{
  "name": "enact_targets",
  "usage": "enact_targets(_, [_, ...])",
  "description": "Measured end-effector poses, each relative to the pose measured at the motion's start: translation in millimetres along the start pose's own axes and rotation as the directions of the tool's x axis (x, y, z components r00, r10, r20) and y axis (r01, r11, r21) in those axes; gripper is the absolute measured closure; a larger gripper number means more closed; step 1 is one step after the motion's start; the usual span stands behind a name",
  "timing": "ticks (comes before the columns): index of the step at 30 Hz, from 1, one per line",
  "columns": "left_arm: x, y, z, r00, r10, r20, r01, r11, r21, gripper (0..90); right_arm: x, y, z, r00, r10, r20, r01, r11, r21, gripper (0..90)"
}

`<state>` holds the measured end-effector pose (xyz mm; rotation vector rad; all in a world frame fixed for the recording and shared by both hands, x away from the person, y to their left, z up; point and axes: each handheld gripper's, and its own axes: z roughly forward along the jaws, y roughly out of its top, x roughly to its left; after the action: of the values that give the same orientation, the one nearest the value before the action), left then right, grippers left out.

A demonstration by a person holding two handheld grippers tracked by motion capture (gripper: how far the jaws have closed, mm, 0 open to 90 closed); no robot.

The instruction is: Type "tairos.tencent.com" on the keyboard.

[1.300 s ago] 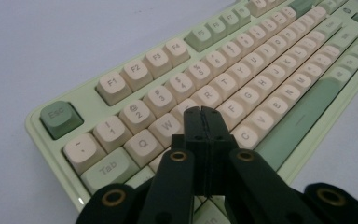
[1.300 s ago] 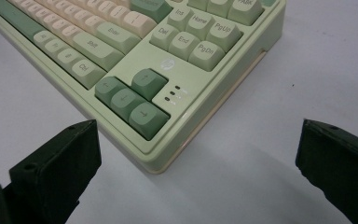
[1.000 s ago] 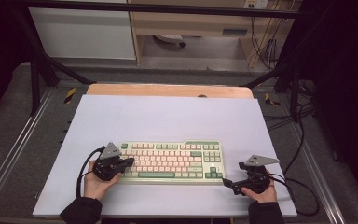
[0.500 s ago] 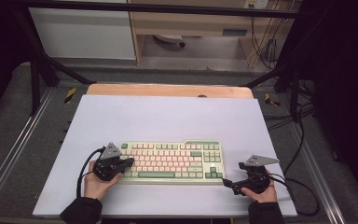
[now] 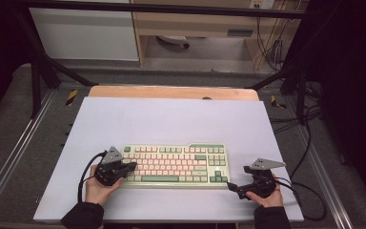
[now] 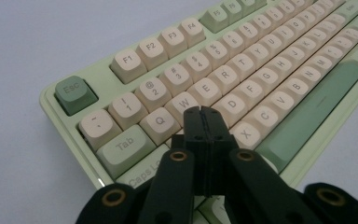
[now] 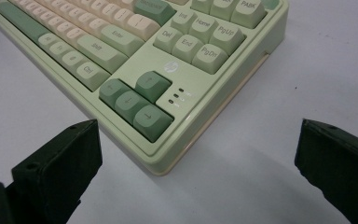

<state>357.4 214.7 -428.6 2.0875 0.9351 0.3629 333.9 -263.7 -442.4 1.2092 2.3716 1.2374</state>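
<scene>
A pale green mechanical keyboard (image 5: 174,164) with cream and green keycaps lies flat near the front of a white table (image 5: 171,117), between a person's two hands. The left gripper (image 5: 129,167) hovers over the keyboard's left end with its jaws pressed fully together and nothing between them. The right gripper (image 5: 230,186) sits just beside the keyboard's front right corner with its jaws spread wide and nothing in them.

The keyboard looks rigid and fairly heavy for its size, with a smooth plastic case that would probably slide easily on the tabletop. The keycaps give when pressed and could pop off, so the solid case edges at the short ends seem the safer place to take hold or push.

The left gripper view reads the legends: the closed tips (image 6: 203,113) hang above the letter rows near the W key (image 6: 185,103), though whether they touch a key is hard to tell. The right gripper view shows the green arrow keys (image 7: 135,102), three small indicator lights and the rounded corner, with bare table between the open jaws. The high view alone shows both hands and the keyboard's place on the table.
</scene>
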Motion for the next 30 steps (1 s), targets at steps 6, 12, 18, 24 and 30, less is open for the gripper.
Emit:
enact_targets(6, [0.2,-1.4,-1.9,1.0,-0.002,0.0,0.002,1.0,-0.002,90.0,6.1,5.2,0.6,0.9999,-0.011,-0.007,0.011,1.0,-0.008,1.7])
enact_targets(12, [0.2,-1.2,-2.8,1.0,-0.003,0.003,0.003,1.0,-0.009,90.0,16.4,13.6,3.1,0.9991,-0.038,-0.017,0.038,0.999,-0.021,3.8])
enact_targets(18, [-0.5,-0.7,-4.0,1.0,-0.005,0.006,0.005,0.9999,-0.016,90.0,27.3,22.3,9.9,0.9987,-0.047,-0.021,0.046,0.999,-0.022,7.0])
enact_targets(24, [-0.1,-0.3,-5.3,0.9998,-0.012,0.014,0.012,0.9997,-0.023,90.0,37.4,30.6,14.0,0.9976,-0.061,-0.034,0.06,0.997,-0.041,14.9])
enact_targets(30, [-0.1,-0.1,-5.6,0.9998,-0.013,0.018,0.014,0.9996,-0.025,90.0,47.2,38.8,18.8,0.9961,-0.071,-0.051,0.069,0.996,-0.055,27.5])
